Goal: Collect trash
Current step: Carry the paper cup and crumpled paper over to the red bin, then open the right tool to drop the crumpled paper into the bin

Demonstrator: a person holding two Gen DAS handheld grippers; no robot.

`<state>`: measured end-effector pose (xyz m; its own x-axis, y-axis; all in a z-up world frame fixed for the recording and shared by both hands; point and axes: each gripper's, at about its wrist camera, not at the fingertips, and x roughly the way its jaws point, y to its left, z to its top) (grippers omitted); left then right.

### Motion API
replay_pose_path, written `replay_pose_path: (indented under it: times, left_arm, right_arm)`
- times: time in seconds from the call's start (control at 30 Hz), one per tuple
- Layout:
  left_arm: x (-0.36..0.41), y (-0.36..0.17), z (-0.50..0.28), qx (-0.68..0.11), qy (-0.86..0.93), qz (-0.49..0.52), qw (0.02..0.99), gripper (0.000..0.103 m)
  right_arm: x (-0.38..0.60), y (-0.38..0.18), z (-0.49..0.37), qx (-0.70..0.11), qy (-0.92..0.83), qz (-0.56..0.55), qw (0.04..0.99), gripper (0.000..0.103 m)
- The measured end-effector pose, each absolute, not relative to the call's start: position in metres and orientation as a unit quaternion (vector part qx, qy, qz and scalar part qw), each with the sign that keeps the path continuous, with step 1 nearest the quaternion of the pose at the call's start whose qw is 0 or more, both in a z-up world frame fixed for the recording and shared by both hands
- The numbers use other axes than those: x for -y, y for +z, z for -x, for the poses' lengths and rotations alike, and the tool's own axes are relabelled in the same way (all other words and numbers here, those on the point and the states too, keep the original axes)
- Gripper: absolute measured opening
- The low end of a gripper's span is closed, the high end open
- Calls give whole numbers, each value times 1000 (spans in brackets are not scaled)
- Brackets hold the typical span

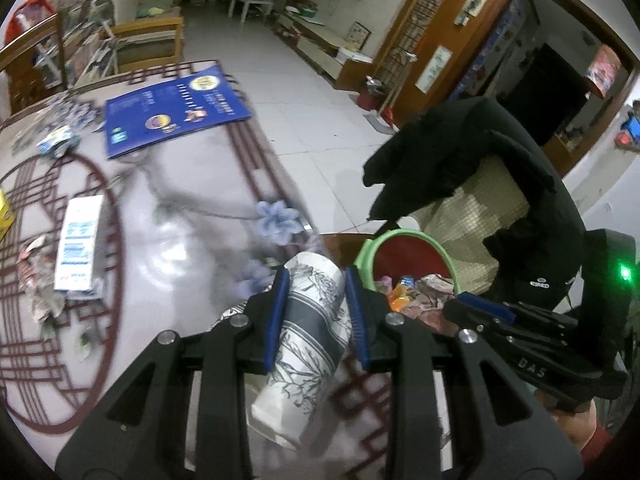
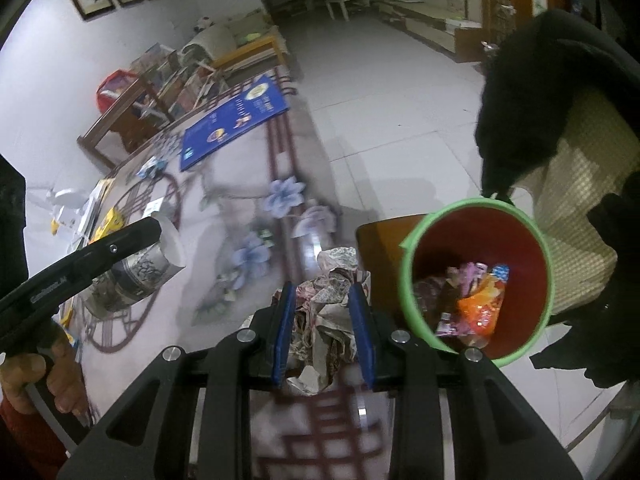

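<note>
Patterned table (image 1: 168, 216), tiled floor (image 1: 320, 120), trash bin (image 2: 476, 280).

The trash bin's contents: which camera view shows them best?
The right wrist view: it looks down into the trash bin, showing the wrappers on its bottom. The left wrist view shows only part of the opening, with the right gripper in front.
</note>
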<state>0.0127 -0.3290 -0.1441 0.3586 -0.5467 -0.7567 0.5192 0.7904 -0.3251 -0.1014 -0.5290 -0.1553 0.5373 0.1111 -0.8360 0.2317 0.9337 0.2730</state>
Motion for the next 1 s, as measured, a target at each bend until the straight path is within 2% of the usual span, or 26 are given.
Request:
replay_pose_path:
  times: [0.3,0.4,0.43,0.47,0.53,0.7,1.0]
  left_arm:
    - [405,-138,0,-459,-380,-8,803,28]
    - [429,-138,4,-457,-399,-25,795,28]
    - [435,-138,5,-456,-403,-30,793,28]
    - [444,-139,6,-456,-409,-37,790,28]
    - [457,-140,7,-458,-419,-42,783,28]
    - [490,-150,8,-467,-447,-54,761,28]
    - [550,-167,12,-470,-482,-88,734,28]
  right_arm:
    - [606,-165,115,-477,-92,-192,853,28]
    - [631,-172,115,-480,-113,-192,849,32]
    - [638,-174,115,-481,-121,-189,848,39]
    - [643,-176,115,-482,-131,-187,846,57]
    - [656,-177,119,-474,-144,-197,846,62]
    - [679,-178,134,-461,-173,-209,845,67]
    - [704,-180,165,-456,-217,-232,831,67]
